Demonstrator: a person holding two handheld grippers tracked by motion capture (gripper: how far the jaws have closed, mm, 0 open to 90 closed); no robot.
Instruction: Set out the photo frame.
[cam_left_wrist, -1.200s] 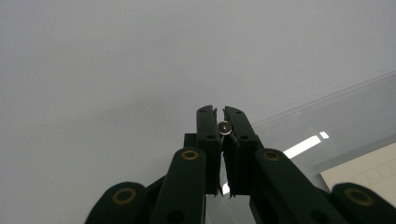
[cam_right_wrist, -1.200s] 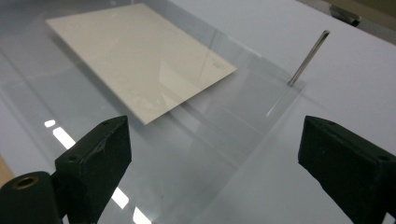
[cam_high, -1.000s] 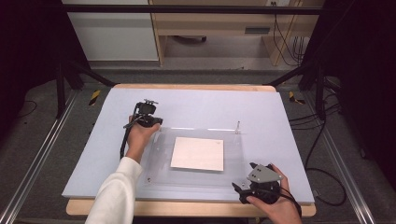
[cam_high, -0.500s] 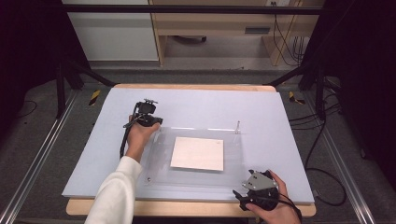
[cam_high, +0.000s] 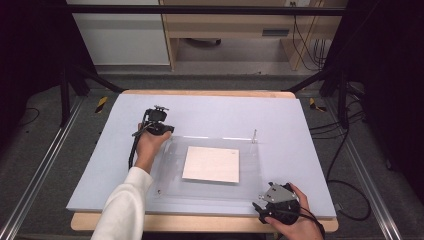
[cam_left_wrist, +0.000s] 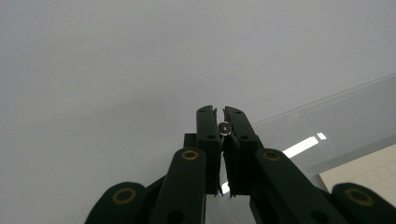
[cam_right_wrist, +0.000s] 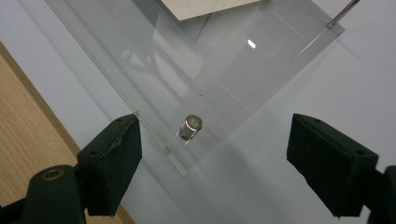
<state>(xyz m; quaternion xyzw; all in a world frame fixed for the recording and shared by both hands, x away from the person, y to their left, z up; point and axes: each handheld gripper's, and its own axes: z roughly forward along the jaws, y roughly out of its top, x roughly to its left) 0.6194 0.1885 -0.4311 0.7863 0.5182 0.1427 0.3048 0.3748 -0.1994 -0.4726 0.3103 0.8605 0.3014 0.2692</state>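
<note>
Left gripper (cam_high: 156, 131) sits at the far-left corner of the clear acrylic sheet (cam_high: 170, 172), jaws pressed together on a small metal pin (cam_left_wrist: 224, 127) that shows between the tips in the left gripper view. The person's left hand (cam_high: 149, 145) holds it, white sleeve (cam_high: 120, 210) trailing to the bottom edge. The sheet lies flat on the pale blue tabletop (cam_high: 210, 112), with 1 white paper square (cam_high: 212, 164) at its middle. A thin metal post (cam_high: 254, 135) stands upright at the sheet's far-right corner. Right gripper (cam_high: 263, 210) is at the near-right corner, jaws spread wide and just been closing; a short metal cylinder (cam_right_wrist: 190, 127) stands on the sheet's corner between them, untouched by either pad.
</note>
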